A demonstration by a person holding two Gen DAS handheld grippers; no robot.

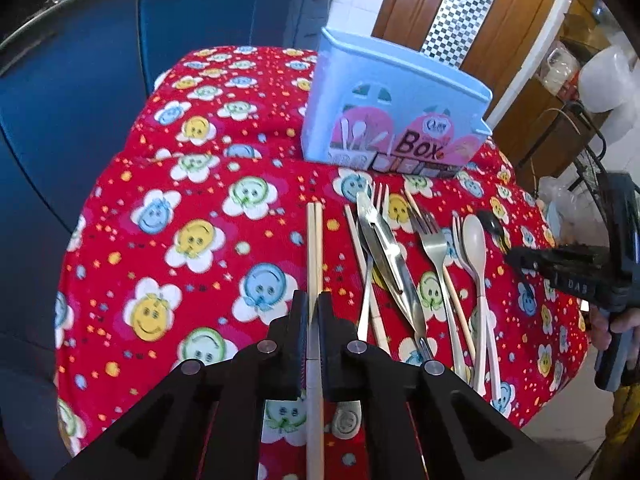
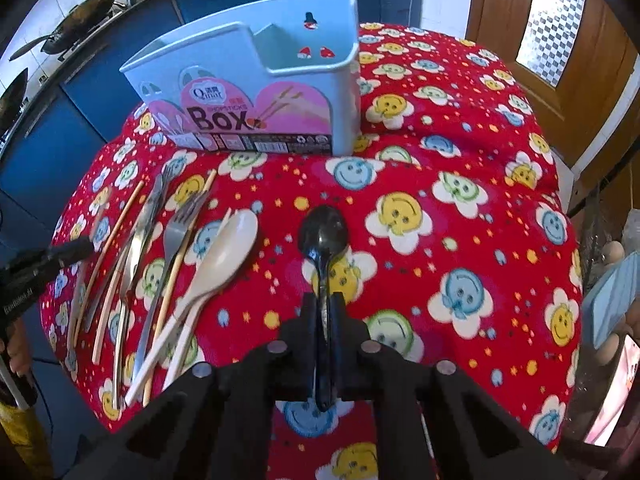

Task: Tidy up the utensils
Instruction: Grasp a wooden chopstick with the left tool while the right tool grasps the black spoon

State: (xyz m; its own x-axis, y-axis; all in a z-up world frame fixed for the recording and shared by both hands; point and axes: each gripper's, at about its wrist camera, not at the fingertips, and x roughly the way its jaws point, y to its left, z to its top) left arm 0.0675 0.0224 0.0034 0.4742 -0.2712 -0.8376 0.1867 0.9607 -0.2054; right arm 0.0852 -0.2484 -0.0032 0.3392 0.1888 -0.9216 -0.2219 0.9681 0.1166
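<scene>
on the red smiley cloth (image 1: 168,216) your left gripper (image 1: 313,312) clamps the chopsticks (image 1: 315,248), your right gripper (image 2: 323,312) the black spoon (image 2: 323,236): lift both into the blue box (image 2: 256,92) next.

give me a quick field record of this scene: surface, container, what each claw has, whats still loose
surface: red smiley-flower tablecloth
container: light blue chopsticks box, upright at the back of the cloth, nothing visible inside
left claw: shut on a pair of wooden chopsticks
right claw: shut on the handle of a black spoon
still loose: beige spoon, metal fork, metal tongs and more chopsticks, lying in a pile between the two claws
</scene>
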